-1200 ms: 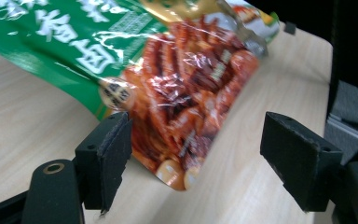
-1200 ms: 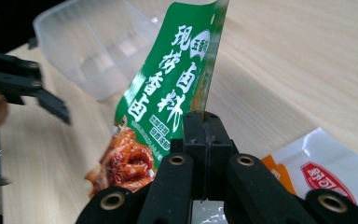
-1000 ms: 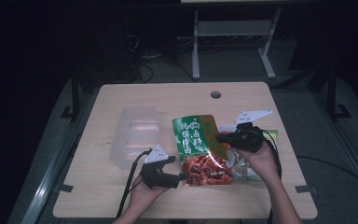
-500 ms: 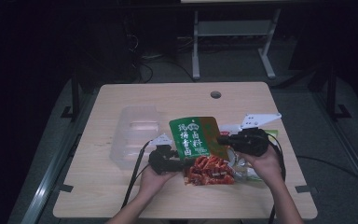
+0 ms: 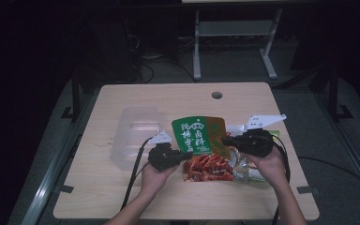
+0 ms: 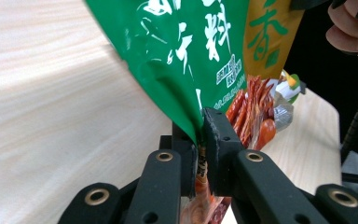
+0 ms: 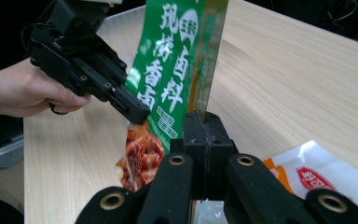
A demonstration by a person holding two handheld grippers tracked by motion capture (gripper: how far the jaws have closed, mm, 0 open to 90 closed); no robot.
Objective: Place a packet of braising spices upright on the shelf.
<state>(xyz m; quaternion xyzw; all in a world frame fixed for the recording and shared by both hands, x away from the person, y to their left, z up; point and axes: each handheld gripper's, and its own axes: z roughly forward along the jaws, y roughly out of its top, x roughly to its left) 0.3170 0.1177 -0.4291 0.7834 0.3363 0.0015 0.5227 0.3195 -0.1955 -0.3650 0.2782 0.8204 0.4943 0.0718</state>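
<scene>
A green and red food pouch [image 5: 201, 145] with white lettering is held up off the light wooden table [image 5: 178, 96], stretched between both grippers. My left gripper [image 5: 183, 154] is shut on the left edge of the pouch [image 6: 186, 70]. My right gripper [image 5: 226, 139] is shut on the right edge of the pouch [image 7: 177, 70]. In the right gripper view the left gripper [image 7: 137, 114] pinches the pouch's far side, held by a hand [image 7: 18, 91].
A clear plastic lidded container [image 5: 136, 136] lies on the table left of the pouch. Other snack packets [image 5: 253, 171] lie under and right of the pouch, one white and orange packet [image 7: 317, 179] near my right gripper. A cable hole [image 5: 216, 95] marks the far side.
Both grippers have lifted the pouch from lying low on the table to a raised, more upright position. The left hand moved forward and up toward the pouch's edge.
</scene>
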